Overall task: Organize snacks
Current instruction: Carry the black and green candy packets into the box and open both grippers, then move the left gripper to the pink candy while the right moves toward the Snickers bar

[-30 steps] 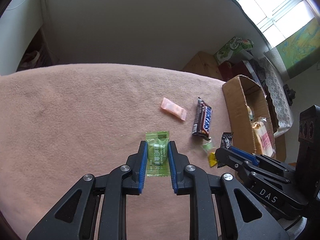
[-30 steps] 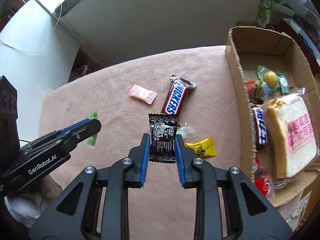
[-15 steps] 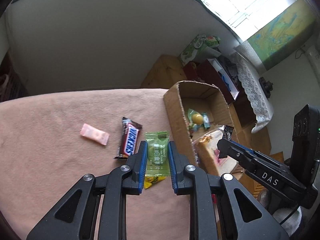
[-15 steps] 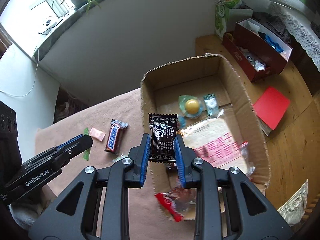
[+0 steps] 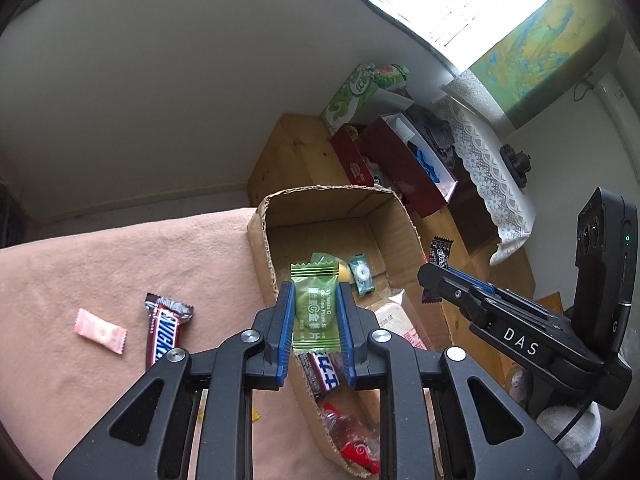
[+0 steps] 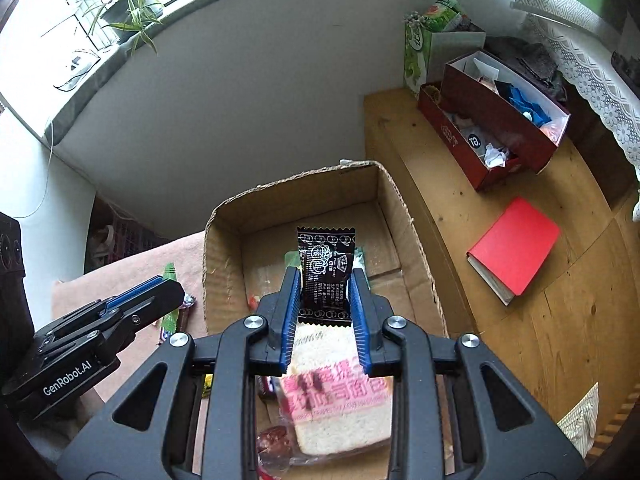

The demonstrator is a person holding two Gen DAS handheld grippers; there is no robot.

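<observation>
My left gripper [image 5: 315, 312] is shut on a green candy packet [image 5: 314, 308] and holds it over the left wall of the open cardboard box [image 5: 262, 236]. My right gripper [image 6: 326, 300] is shut on a black candy packet [image 6: 325, 276] and holds it above the box [image 6: 224, 248]. The box holds wrapped bread [image 6: 336, 404] and several small snacks. A Snickers bar [image 5: 164, 332] and a pink candy [image 5: 101, 331] lie on the pink cloth [image 5: 100, 264] to the left of the box. The right gripper [image 5: 430, 280] shows at the right of the left wrist view.
The box stands at the cloth-covered table's right edge. Beyond it are a wooden bench [image 6: 500, 320] with a red book [image 6: 512, 248], a dark red box of odds and ends [image 6: 496, 128] and a green carton [image 6: 424, 48]. A white wall is behind.
Both grippers have lifted and swung right from the cloth, carrying their packets. They now hover at the cardboard box. The Snickers bar and pink candy stayed on the cloth.
</observation>
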